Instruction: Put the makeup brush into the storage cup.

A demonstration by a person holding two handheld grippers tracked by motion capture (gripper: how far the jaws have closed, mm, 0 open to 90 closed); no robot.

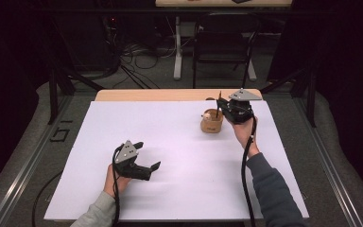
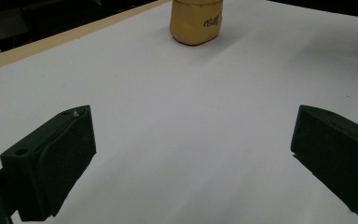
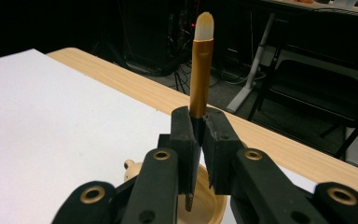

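Observation:
A tan wooden cup point(image 1: 211, 124) with dark lettering stands on the white sheet point(image 1: 179, 156) at the back right. My right gripper point(image 1: 223, 111) hovers just over it, shut on a brush point(image 3: 200, 70). The brush stands upright, with its gold ferrule and pale bristle tip above the jaws. Its dark handle reaches down into the cup point(image 3: 205, 205). A small pale knob point(image 3: 129, 164) shows at the cup's rim. My left gripper point(image 1: 147, 155) rests low at the front left, open, with nothing between its fingers point(image 2: 56, 154). The cup point(image 2: 196, 21) lies well ahead of it.
The white sheet covers most of a wooden table whose bare far edge point(image 1: 170, 94) shows behind the cup. Beyond it on the floor are a black chair point(image 1: 224, 47), a white desk leg point(image 1: 177, 47) and tangled cables point(image 1: 137, 52).

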